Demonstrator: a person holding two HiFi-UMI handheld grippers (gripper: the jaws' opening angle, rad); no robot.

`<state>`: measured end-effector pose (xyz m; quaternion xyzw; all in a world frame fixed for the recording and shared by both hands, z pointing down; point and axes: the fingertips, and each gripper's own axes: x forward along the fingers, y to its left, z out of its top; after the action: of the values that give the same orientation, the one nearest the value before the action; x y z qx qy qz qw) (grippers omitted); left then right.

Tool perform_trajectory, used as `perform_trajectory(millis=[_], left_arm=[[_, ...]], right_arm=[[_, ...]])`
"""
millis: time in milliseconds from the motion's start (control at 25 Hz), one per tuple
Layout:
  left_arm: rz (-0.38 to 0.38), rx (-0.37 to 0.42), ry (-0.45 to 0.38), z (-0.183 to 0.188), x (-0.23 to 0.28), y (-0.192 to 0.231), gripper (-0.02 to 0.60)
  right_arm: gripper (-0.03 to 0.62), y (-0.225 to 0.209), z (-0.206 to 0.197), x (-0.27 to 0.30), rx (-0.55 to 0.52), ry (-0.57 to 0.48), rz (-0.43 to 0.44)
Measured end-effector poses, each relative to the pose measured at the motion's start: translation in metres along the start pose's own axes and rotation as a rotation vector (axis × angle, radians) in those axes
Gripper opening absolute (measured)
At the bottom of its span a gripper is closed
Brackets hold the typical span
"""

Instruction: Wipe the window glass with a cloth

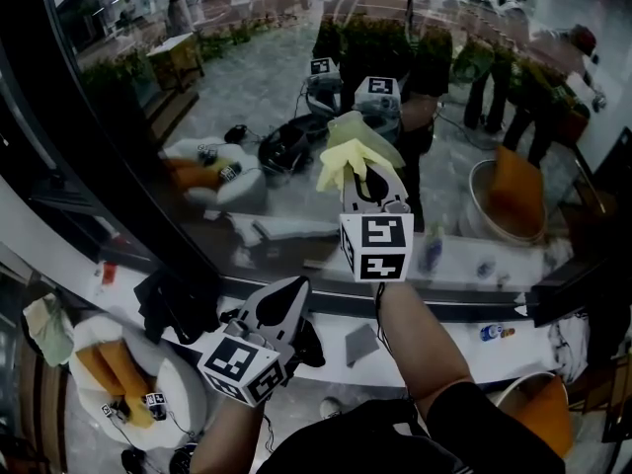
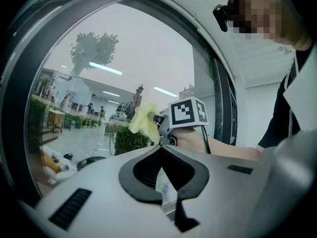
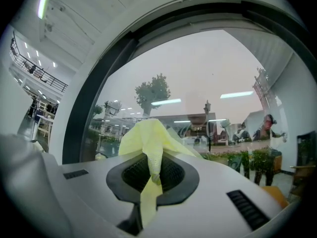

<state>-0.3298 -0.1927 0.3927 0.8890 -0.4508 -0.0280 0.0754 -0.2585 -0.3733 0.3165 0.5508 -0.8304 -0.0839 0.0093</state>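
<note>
A yellow cloth (image 1: pixel 352 150) is bunched at the tips of my right gripper (image 1: pixel 365 171), which is shut on it and holds it up at the window glass (image 1: pixel 247 87). In the right gripper view the cloth (image 3: pixel 148 138) rises from the closed jaws of the gripper (image 3: pixel 153 176) against the glass (image 3: pixel 208 68). My left gripper (image 1: pixel 284 300) hangs lower and to the left, shut, clear of the cloth. Along the left gripper (image 2: pixel 166 183) I see the right gripper (image 2: pixel 163 125) and its cloth (image 2: pixel 142 119) ahead.
A dark window frame (image 1: pixel 89 166) runs diagonally at the left, and a dark bottom rail (image 1: pixel 474 309) crosses below the grippers. The glass carries reflections of people and plants. A person's forearm (image 1: pixel 420 349) holds the right gripper.
</note>
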Motion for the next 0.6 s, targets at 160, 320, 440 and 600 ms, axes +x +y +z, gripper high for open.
perform_trajectory(millis=[160,320,440,600], left_arm=[[0.001,-0.003,0.000,-0.002,0.000,-0.002,-0.002],[0.000,0.000,0.002,-0.002,-0.001,-0.005,-0.002],[0.003,-0.004,-0.005,0.000,-0.002,-0.007,-0.002],[-0.010,-0.001,-0.008,0.001,-0.004,-0.010,-0.002]], right_arm=[[0.037,0.000,-0.002,0.000,-0.004,-0.004,0.002],[0.037,0.000,-0.002,0.000,-0.007,0.010,0.012],[0.037,0.002,-0.002,-0.001,-0.008,0.029,0.024],[0.037,0.008,0.002,-0.013,0.007,0.020,0.042]])
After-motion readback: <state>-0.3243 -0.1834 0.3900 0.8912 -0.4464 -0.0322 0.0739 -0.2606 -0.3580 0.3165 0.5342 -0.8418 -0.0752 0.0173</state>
